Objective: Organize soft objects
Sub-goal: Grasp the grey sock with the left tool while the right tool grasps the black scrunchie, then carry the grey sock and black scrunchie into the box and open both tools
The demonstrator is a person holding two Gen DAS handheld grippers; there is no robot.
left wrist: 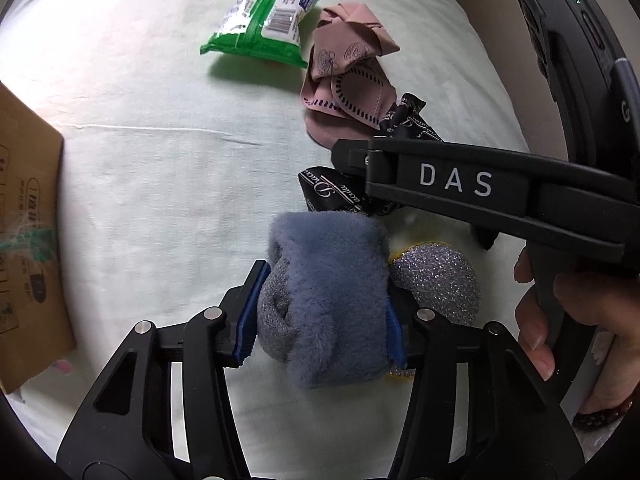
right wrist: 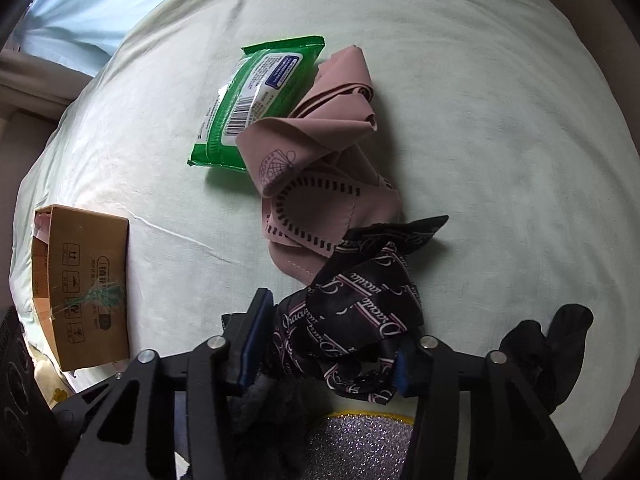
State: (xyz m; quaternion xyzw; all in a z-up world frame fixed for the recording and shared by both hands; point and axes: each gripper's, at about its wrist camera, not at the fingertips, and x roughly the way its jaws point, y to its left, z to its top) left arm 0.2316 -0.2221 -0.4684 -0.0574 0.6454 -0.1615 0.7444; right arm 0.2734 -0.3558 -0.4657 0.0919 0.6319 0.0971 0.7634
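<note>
Left tongs (left wrist: 320, 316) closed on the blue furry item (left wrist: 328, 300), both pads pressing into the pile; it sits on the bed sheet (left wrist: 160, 160), near centre, touching the glitter sponge (left wrist: 436, 276) on its right. Right tongs (right wrist: 328, 344) bracket the black printed ribbon (right wrist: 360, 304); left pad touches it, right pad contact unclear. No earlier frame, so no word on jaw motion. Risks: fur compresses and may slip on lift; the ribbon overlaps the pink cloth (right wrist: 320, 184) and may drag it, nudging the green wipes pack (right wrist: 256, 104). The two tools are close and could clash. Open sheet left and far; cardboard box (right wrist: 88, 284) at left edge, black sock (right wrist: 560, 336) right.
</note>
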